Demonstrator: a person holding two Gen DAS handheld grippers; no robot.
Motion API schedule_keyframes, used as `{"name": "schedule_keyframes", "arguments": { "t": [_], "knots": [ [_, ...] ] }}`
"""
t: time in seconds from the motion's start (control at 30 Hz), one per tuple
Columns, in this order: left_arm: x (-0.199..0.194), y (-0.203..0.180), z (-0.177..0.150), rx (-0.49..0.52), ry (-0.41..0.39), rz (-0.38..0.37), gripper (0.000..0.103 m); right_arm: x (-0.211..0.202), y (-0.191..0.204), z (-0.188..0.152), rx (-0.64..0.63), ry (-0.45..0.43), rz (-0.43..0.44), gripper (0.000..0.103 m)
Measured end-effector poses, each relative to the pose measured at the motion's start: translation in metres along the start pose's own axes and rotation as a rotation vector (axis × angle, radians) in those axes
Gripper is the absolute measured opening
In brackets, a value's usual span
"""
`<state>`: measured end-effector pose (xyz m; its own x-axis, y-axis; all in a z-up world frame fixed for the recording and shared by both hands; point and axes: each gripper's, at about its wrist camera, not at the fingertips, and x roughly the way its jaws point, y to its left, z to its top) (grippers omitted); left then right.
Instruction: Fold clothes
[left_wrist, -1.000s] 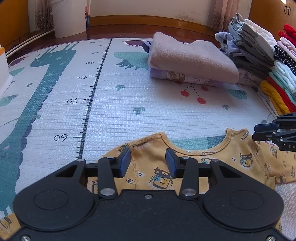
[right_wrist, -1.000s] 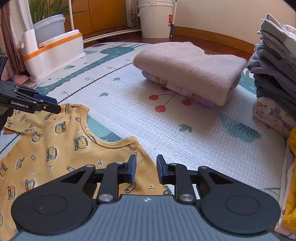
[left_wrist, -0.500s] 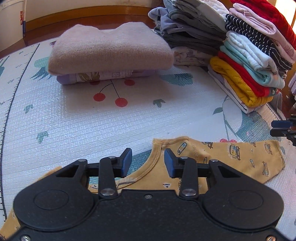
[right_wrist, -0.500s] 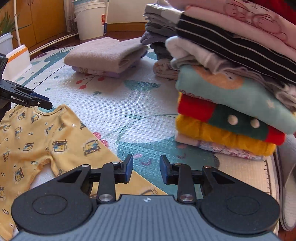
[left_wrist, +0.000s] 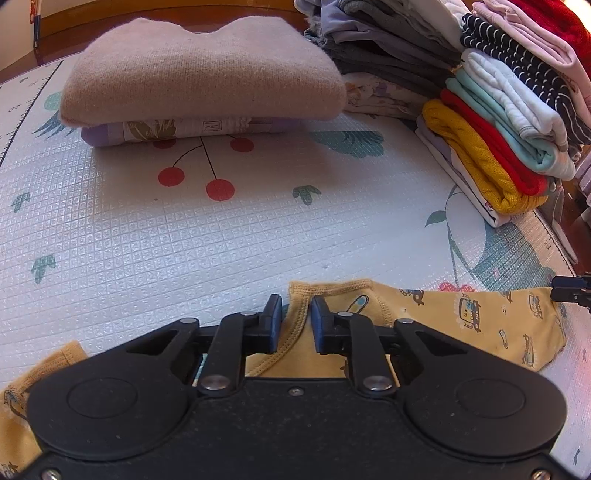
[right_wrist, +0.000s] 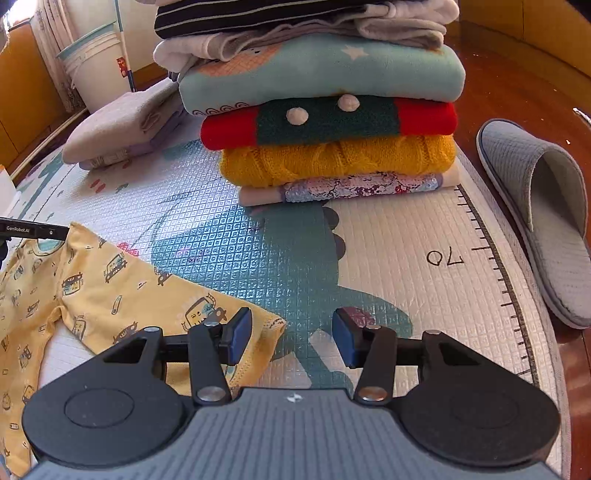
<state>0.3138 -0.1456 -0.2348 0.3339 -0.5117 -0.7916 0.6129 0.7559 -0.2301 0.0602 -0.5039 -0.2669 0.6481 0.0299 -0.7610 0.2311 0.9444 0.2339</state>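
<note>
A yellow baby shirt (left_wrist: 461, 317) with a cartoon print lies flat on the play mat (left_wrist: 221, 240). The neckline rib of the shirt stands up between the narrow jaws of my left gripper (left_wrist: 296, 325), which is shut on it. In the right wrist view the shirt (right_wrist: 96, 280) stretches to the left, and its sleeve cuff lies under the left finger of my right gripper (right_wrist: 291, 336), which is open wide just above the mat. The tip of my left gripper (right_wrist: 37, 230) shows at the shirt's far corner.
A folded beige sweater (left_wrist: 199, 74) on a lilac garment lies at the back of the mat. A tall stack of folded clothes (right_wrist: 332, 122) stands right ahead of my right gripper. A grey slipper (right_wrist: 543, 218) lies off the mat's right edge, and a white bucket (right_wrist: 96, 70) stands behind.
Both grippers have swung right along the shirt. My left gripper's jaws have narrowed onto the neckline. My right gripper has opened wider and now sits at the sleeve cuff.
</note>
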Motion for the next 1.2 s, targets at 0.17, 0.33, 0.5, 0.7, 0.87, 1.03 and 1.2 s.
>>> {"name": "schedule_keyframes", "arguments": {
  "t": [0.17,0.33,0.5,0.7,0.87,1.03,1.2],
  "knots": [
    [0.000,-0.002,-0.001,-0.005,-0.013,0.020,0.005,0.001,0.004,0.002,-0.022,-0.005,0.002,0.007],
    [0.000,-0.002,-0.002,-0.017,-0.034,0.033,0.003,-0.018,-0.010,-0.010,0.096,0.047,-0.030,0.007],
    [-0.008,0.003,-0.001,-0.042,-0.066,0.052,0.004,-0.020,-0.006,-0.012,0.093,0.097,-0.042,0.008],
    [-0.037,0.017,0.002,-0.069,-0.122,0.102,0.025,-0.026,0.010,-0.001,0.018,0.044,-0.112,0.016],
    [-0.085,0.073,-0.014,-0.147,-0.173,0.201,0.025,-0.029,0.047,0.011,-0.164,-0.039,-0.145,0.018],
    [-0.119,0.133,-0.052,-0.205,-0.135,0.343,0.025,-0.012,0.120,0.018,-0.377,-0.076,-0.003,0.017],
    [-0.131,0.157,-0.082,-0.284,-0.122,0.337,0.025,0.016,0.197,0.018,-0.548,-0.066,0.149,0.017]
  ]
}}
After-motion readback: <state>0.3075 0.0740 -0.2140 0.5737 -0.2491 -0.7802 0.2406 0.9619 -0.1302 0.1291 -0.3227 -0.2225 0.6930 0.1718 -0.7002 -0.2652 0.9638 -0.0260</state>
